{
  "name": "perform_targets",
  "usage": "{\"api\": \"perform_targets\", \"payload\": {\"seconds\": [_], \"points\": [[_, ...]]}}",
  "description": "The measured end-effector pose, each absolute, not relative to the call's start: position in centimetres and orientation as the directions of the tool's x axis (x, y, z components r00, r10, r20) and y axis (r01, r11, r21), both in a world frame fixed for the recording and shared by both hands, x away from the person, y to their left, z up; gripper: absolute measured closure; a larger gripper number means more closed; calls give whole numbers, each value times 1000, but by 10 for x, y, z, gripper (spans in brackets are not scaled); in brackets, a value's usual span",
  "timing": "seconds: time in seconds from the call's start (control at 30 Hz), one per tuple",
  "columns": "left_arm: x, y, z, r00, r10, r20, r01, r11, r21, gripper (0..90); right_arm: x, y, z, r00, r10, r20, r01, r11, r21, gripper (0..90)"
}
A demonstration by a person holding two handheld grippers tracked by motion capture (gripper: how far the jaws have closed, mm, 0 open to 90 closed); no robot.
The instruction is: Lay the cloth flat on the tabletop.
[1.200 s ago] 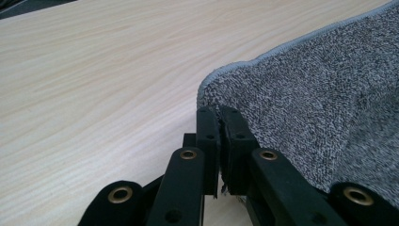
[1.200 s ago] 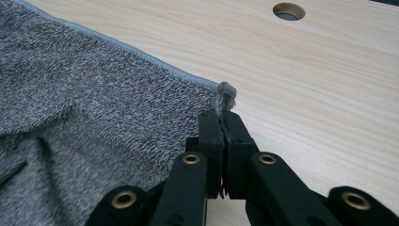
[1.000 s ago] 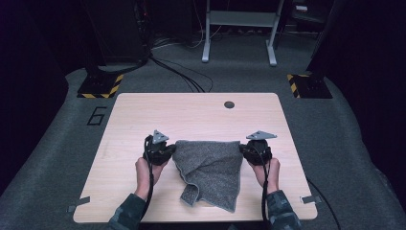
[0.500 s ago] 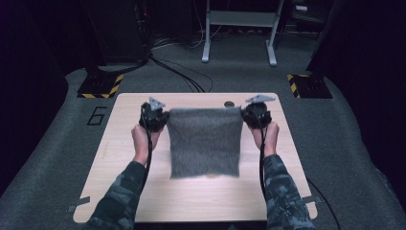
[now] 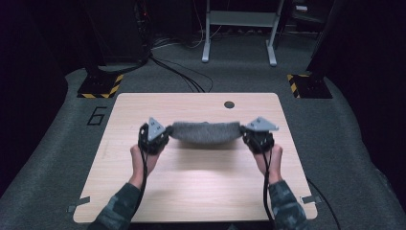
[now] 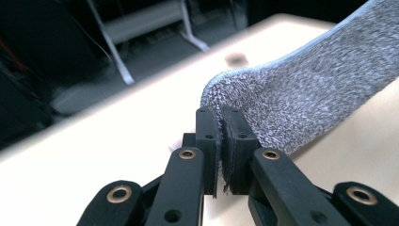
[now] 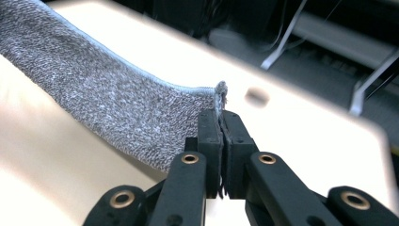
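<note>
A grey knitted cloth [image 5: 206, 132] hangs stretched between my two grippers above the middle of the wooden table [image 5: 201, 191]. My left gripper [image 5: 160, 135] is shut on the cloth's left corner [image 6: 226, 101], with the fabric pinched between its black jaws [image 6: 219, 141]. On the other side, my right gripper [image 5: 248, 135] is shut on the right corner [image 7: 219, 96]. The cloth [image 7: 113, 99] sags a little in the middle, and its lower part is hidden behind the front fold in the high view.
A small dark hole [image 5: 229, 104] sits near the table's far edge. Beyond the table are a grey metal stand [image 5: 239, 28], cables on the floor [image 5: 177, 72] and two yellow-black striped bases [image 5: 100, 86] [image 5: 309, 85].
Both hands pulled back toward the near side from the far part of the table. The cloth, spread out wide half a second ago, now shows as a narrow sagging band.
</note>
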State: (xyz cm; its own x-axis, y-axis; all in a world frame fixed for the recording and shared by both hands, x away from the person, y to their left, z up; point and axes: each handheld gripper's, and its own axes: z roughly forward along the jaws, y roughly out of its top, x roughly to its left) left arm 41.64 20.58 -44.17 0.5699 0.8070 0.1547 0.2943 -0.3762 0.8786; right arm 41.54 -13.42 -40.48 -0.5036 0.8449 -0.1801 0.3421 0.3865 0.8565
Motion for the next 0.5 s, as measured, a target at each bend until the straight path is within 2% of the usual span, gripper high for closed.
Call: {"api": "perform_targets", "payload": {"seconds": [0.13,0.2,0.37,0.5], "points": [[394,204,-483,600,794,93,368,-378,850,823,392,-142,-461,-516,849,-112,439,374,817,877],[389,204,-489,607,791,82,378,-377,846,803,382,-146,-477,-515,852,-97,465,373,803,872],[368,205,-499,660,751,36,398,-389,831,714,364,-155,-486,-518,853,-71,478,357,803,845],[352,216,-501,676,736,-7,419,-377,826,550,339,-170,-486,-511,859,-30,495,322,807,782]]}}
